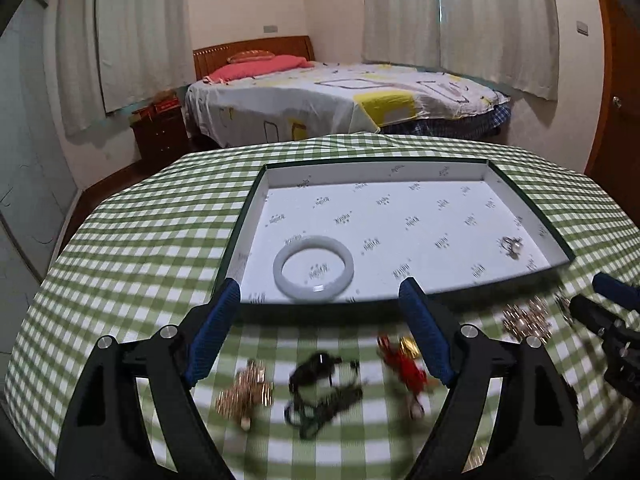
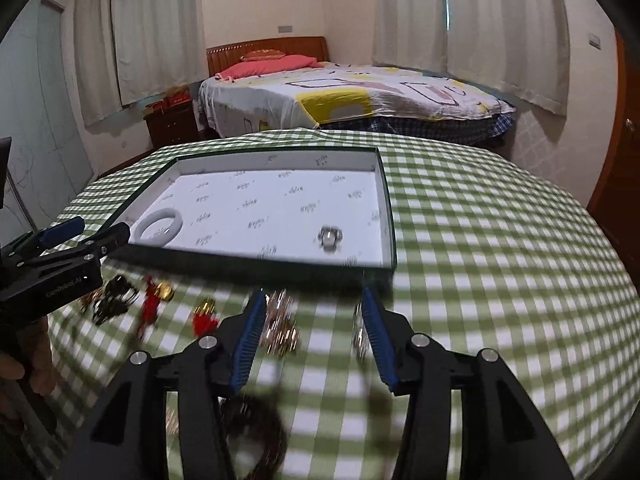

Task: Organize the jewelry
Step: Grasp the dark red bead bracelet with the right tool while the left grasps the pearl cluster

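My left gripper (image 1: 320, 300) hangs with its jaws spread wide and empty, just short of the shallow box (image 1: 256, 192) on the green checked tablecloth (image 1: 120, 240). Inside the box, a white bangle (image 1: 313, 267) lies at the near left and a small silver piece (image 1: 511, 246) at the near right. On the cloth below, blurred, lie a gold brooch (image 1: 244, 394), a dark cord necklace (image 1: 324, 384) and a red tassel charm (image 1: 404, 368). My right gripper (image 2: 314, 306) is parted, clasping nothing, with a gold trinket (image 2: 280, 326) beside its left finger.

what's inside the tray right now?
Inside the tray: a white bangle near its front-left corner and a small silver ring-like piece at the right. Nothing else shows; the front wall hides a thin strip.
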Tool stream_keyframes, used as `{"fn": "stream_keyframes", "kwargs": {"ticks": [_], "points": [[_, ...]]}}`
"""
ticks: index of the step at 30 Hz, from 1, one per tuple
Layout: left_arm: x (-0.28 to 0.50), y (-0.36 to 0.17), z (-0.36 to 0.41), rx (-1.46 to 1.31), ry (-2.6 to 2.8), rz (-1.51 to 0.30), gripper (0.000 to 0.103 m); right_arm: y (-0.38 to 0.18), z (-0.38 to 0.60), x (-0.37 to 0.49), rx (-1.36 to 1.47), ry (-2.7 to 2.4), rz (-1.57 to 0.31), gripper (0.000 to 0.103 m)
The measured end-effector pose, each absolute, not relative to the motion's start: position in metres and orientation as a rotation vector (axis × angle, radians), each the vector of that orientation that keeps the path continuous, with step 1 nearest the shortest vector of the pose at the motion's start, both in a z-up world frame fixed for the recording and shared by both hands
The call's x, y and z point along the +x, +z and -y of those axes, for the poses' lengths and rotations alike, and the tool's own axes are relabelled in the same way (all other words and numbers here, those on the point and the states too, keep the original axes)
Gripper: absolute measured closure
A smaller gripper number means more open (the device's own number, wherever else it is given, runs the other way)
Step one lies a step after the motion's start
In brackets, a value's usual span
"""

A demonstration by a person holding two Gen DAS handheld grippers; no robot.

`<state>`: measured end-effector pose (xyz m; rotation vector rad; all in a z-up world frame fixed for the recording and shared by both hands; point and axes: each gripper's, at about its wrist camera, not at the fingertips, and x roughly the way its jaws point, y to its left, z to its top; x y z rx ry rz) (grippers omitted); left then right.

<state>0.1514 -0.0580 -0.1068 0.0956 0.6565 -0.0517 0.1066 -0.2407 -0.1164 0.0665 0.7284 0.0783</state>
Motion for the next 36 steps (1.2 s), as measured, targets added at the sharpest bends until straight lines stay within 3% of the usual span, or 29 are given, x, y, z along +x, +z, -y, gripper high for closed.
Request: {"fn": "stream_keyframes", "kwargs": {"ticks": [11, 24, 29, 31, 33, 36], "points": [[0.092, -0.111, 0.044, 0.078, -0.022, -0.651, 0.022, -0.140, 0.226, 0.068, 0.082, 0.108, -0.760, 0.048], [0.083, -0.121, 0.030, 0.031, -0.011, -0.692, 0.022, -0.155, 0.210, 0.067, 0.053, 0.135, -0.831, 0.039], [0.077, -0.122, 0.038, 0.027, -0.033, -0.695, 0.017, -0.154, 0.209, 0.056, 0.023, 0.139, -0.828, 0.062], [0.075, -0.123, 0.044, 0.030, -0.049, -0.697, 0.017, -0.154, 0.212, 0.052, 0.034, 0.157, -0.828, 0.078], [0.072, -0.124, 0.051, 0.044, -0.064, -0.698, 0.017, -0.154, 0.216, 0.050, 0.049, 0.167, -0.827, 0.088], [0.068, -0.124, 0.060, 0.063, -0.088, -0.695, 0.016, -0.153, 0.223, 0.047, 0.063, 0.158, -0.821, 0.090]]}}
